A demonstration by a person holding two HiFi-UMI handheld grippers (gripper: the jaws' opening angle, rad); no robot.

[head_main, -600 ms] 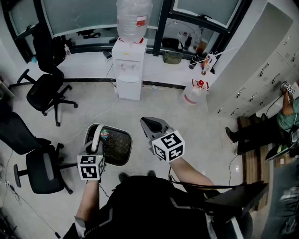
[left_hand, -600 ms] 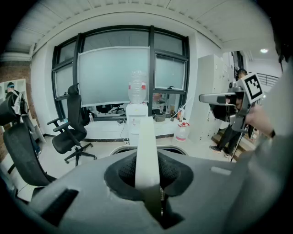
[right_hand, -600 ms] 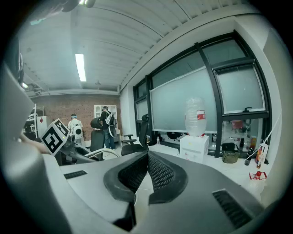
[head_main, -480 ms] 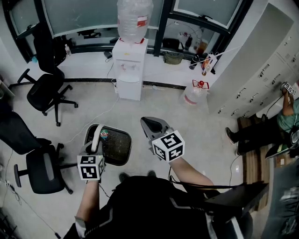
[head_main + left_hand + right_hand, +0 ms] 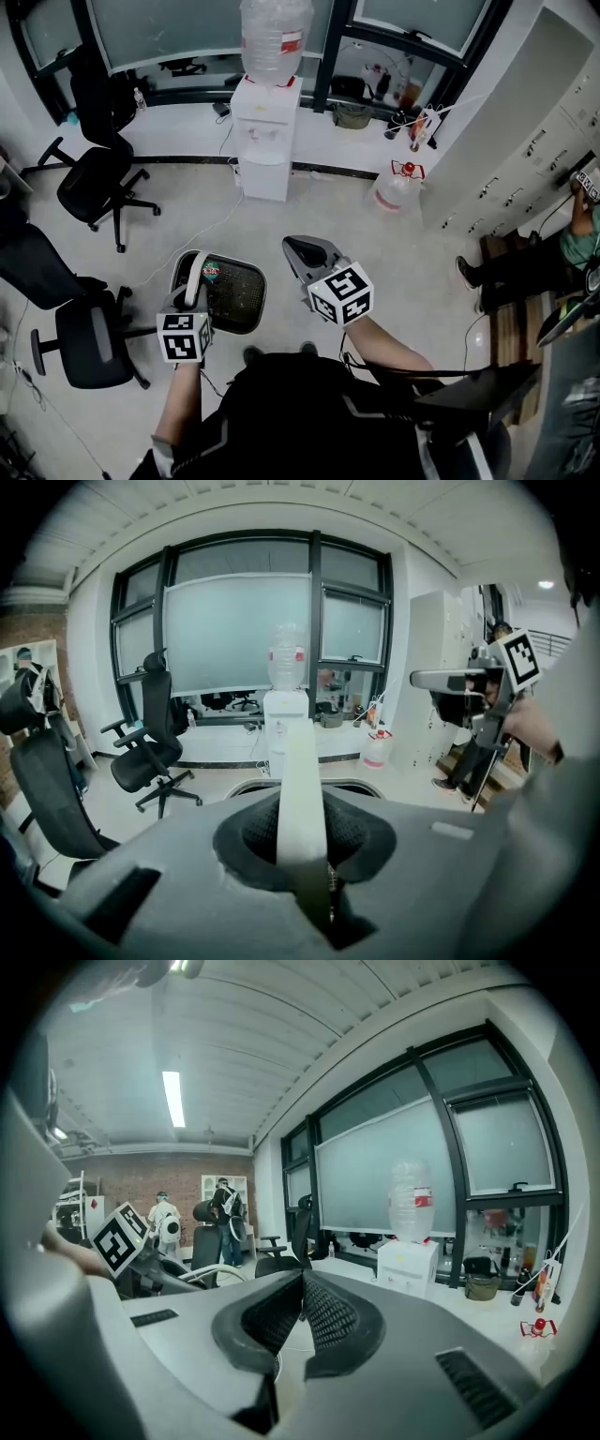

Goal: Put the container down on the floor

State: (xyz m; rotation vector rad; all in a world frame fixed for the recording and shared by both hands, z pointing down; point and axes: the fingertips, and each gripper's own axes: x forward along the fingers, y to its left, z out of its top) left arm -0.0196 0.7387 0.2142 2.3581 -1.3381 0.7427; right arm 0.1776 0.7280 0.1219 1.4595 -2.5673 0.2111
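The container [image 5: 232, 292] is a black mesh basket with a white handle [image 5: 194, 278] and a small red and green item inside. It hangs in front of the person, seemingly off the floor. My left gripper [image 5: 191, 291] is shut on the handle. In the left gripper view the white handle [image 5: 301, 780] runs straight up out of the jaws of my left gripper [image 5: 307, 860], with the container's rim [image 5: 361, 787] behind it. My right gripper [image 5: 303, 250] is held level to the right of the container, shut, with nothing in it. Its pads meet in the right gripper view [image 5: 301, 1290].
A white water dispenser [image 5: 265, 141] stands at the window wall, with a water jug [image 5: 393, 190] on the floor to its right. Black office chairs [image 5: 92, 183] [image 5: 82, 337] stand at the left. Grey lockers [image 5: 525, 155] and a person [image 5: 574, 234] are at the right. A cable [image 5: 192, 234] crosses the pale floor.
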